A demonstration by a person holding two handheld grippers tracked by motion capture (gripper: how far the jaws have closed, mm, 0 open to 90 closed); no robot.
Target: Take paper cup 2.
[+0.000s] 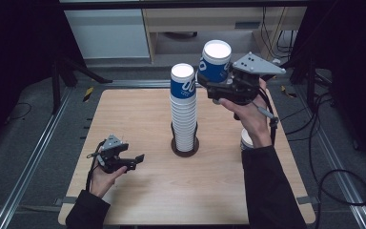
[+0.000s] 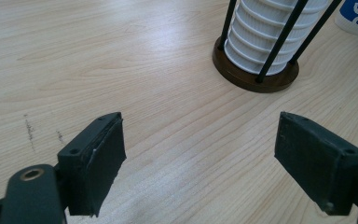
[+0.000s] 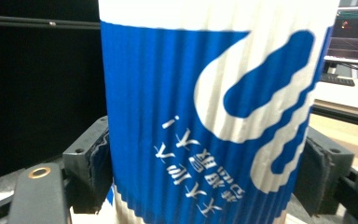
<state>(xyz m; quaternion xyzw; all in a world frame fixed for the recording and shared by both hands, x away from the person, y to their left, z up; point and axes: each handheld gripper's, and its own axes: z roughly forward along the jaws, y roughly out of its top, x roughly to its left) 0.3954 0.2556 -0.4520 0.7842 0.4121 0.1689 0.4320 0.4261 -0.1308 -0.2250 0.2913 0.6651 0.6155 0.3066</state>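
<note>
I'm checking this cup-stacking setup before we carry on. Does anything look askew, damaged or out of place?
Nothing looks damaged or spilled. The cup stack stands straight in its round holder. The right gripper holds a blue cup upside down beside the stack's top. One more cup stands apart, partly hidden by the right forearm.

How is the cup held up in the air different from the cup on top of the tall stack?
The held cup is clamped between the jaws of the right gripper, in the air beside the stack; the top cup sits nested on the stack of cups in the holder. The held cup is higher up and leans a little; the top cup stands straight. Both are upside down, blue and white, and ribbed.
</note>
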